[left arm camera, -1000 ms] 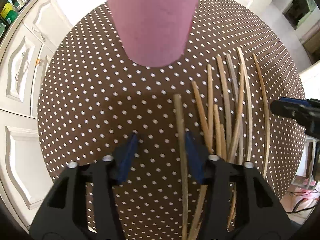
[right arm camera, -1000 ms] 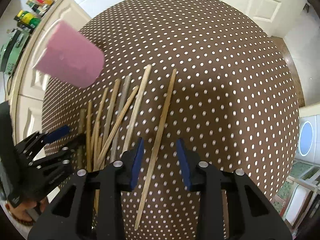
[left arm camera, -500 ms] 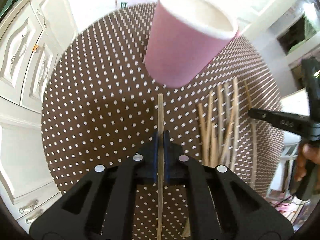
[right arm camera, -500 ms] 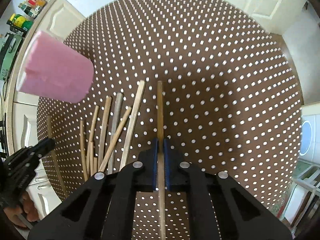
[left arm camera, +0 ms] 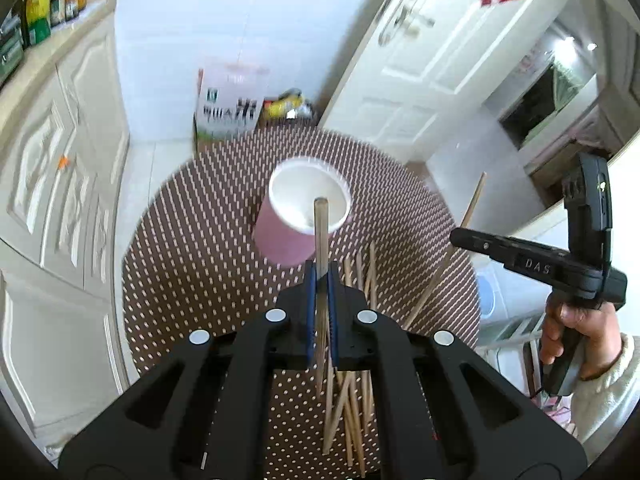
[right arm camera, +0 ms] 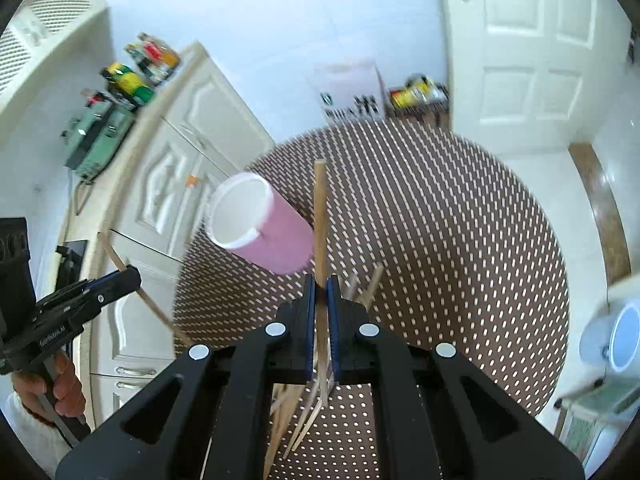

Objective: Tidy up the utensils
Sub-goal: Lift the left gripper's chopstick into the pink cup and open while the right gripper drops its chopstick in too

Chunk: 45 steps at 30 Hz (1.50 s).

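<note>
One pink cup (left arm camera: pixel 288 236); two tools, each clamping one chopstick (left arm camera: pixel 320 236).

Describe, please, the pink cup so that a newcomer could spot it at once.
Find the round table with the brown, white-dotted cloth. The pink cup stands on it beyond the loose wooden chopsticks; it is the only container there, white inside.

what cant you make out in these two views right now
- Cup inside: in the left view the held stick crosses its mouth; in the right view the cup is seen from the side, so its bottom is hidden.
- Loose sticks: number unclear, the left tongs cover them.
- Box print: blurred.
</note>
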Motion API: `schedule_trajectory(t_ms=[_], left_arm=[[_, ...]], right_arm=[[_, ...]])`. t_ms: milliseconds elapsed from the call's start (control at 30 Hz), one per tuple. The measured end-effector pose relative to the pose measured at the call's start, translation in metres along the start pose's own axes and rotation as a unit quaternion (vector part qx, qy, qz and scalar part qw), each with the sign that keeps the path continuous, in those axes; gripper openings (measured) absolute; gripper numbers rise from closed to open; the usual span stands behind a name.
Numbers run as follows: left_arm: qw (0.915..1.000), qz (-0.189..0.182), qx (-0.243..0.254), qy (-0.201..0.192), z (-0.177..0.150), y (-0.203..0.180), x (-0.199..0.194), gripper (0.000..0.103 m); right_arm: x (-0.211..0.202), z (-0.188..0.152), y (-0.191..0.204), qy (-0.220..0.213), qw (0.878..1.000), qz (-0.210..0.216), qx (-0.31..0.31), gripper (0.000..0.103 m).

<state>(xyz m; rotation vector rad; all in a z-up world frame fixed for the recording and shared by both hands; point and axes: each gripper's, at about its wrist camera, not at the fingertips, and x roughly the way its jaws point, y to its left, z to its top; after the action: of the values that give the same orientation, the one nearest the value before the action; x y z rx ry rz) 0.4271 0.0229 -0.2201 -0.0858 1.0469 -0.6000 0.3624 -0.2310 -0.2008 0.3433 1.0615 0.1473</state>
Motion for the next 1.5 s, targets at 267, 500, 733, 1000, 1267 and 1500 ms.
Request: schedule_trajectory(t_ms=[267, 500, 733, 1000, 1267, 1500], left_arm=[[0.9924, 0.009, -0.03, -0.119, 0.031, -0.02, -0.062, 0.005], [0.9799, 0.039, -0.063, -0.185, 0.054, -0.033, -0.08, 0.005], [0.9746, 0.083, -0.075, -0.194, 0.062, -0.035, -0.061, 0.006], [0.9807, 0.107, -0.092, -0.135, 0.043, -0.02, -0.02, 0.006], [0.9839, 0.114, -0.096, -0.098, 0.032, -0.013, 0.001, 0.006], [0.9858, 0.115, -0.09, -0.082, 0.03, -0.014, 0.011, 0.007]], right_arm=[[-0.044, 0.035, 0.037, -0.075, 0.994, 0.044, -0.072, 0.005], [-0.06, 0.066, 0.056, -0.123, 0.982, 0.068, -0.123, 0.005], [-0.049, 0.077, 0.065, -0.159, 0.973, 0.058, -0.156, 0.005], [-0.013, 0.068, 0.051, -0.103, 0.984, 0.061, -0.132, 0.005], [0.013, 0.056, 0.046, -0.053, 0.991, 0.059, -0.106, 0.005], [0.028, 0.049, 0.048, -0.026, 0.993, 0.053, -0.106, 0.005]])
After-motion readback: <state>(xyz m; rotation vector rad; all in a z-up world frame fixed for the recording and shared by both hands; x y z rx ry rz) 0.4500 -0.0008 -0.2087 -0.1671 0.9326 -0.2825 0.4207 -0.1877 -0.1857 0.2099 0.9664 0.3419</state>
